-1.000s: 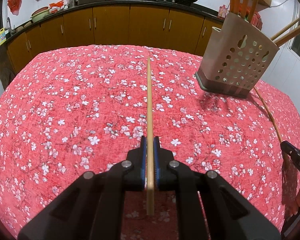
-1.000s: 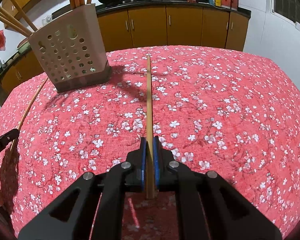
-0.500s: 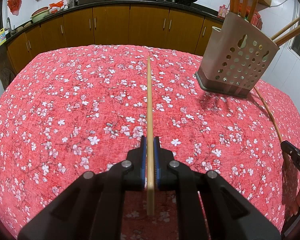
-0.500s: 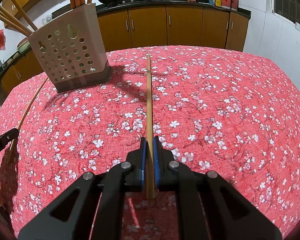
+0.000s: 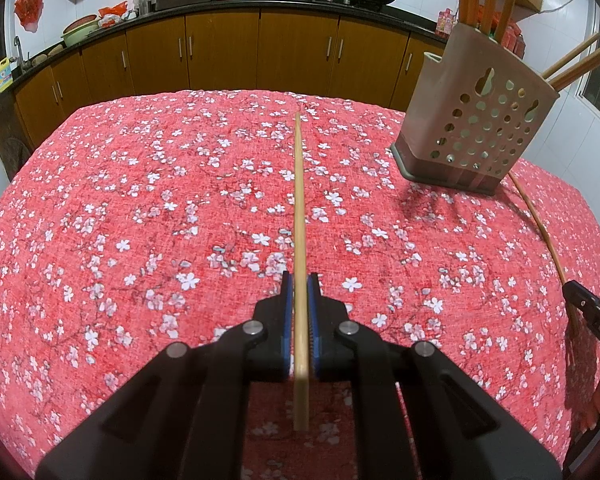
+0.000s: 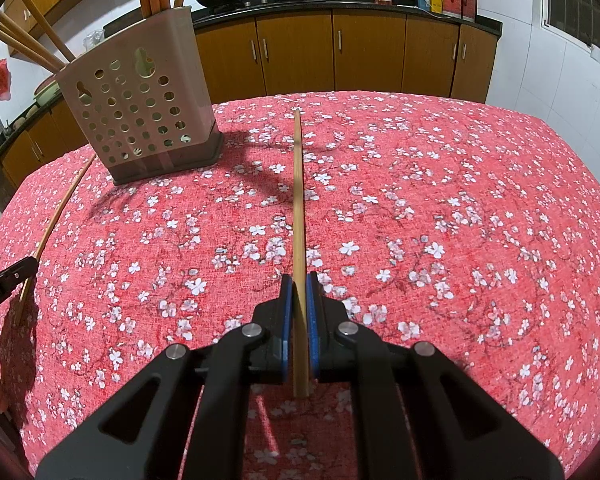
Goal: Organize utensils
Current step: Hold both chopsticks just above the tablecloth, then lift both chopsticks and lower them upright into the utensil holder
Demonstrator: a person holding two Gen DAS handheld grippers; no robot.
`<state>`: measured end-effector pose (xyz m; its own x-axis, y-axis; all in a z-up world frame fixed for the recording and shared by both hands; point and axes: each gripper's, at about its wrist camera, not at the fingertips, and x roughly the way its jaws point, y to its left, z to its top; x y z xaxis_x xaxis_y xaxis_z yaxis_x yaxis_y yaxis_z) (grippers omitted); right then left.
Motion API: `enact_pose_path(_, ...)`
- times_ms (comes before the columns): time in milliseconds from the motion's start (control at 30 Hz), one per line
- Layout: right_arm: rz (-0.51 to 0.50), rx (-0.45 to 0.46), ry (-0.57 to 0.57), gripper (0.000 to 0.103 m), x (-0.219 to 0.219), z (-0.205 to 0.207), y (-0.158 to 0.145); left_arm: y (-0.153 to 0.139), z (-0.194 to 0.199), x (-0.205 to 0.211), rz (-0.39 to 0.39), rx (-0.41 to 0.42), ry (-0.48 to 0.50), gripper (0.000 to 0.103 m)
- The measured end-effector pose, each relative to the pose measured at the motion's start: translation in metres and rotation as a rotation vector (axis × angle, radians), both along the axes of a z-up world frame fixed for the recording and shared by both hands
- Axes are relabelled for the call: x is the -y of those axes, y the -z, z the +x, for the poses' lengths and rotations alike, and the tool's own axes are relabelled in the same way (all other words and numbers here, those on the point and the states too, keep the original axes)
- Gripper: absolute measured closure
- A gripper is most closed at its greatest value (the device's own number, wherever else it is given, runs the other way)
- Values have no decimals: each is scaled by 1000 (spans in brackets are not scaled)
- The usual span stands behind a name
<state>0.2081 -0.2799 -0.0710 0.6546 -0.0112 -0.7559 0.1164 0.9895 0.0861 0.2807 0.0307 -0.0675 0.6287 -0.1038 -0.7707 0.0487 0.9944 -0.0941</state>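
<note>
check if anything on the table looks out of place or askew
Nothing stands out. The utensil holder stands upright on the tablecloth, and each gripper, left and right, holds one chopstick pointing straight ahead.

The red floral tablecloth (image 5: 148, 216) lies bare across its left half and ahead to the far edge, open to passage. The perforated utensil holder (image 5: 476, 128) stands at the far right in the left wrist view, at the far left in the right one, chopsticks (image 5: 580, 60) jutting sideways and upward from it. To its right, the cloth (image 6: 460, 208) is bare.
</note>
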Motion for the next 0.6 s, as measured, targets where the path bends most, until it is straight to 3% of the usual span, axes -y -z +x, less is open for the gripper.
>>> enact_pose_path(433, 21, 6, -15, 95, 4, -10, -3, 2, -15, 3, 43, -2, 36, 95)
enact_pose_path(600, 24, 97, -13, 95, 11, -26, -29, -7, -19, -6, 41, -8, 38, 95)
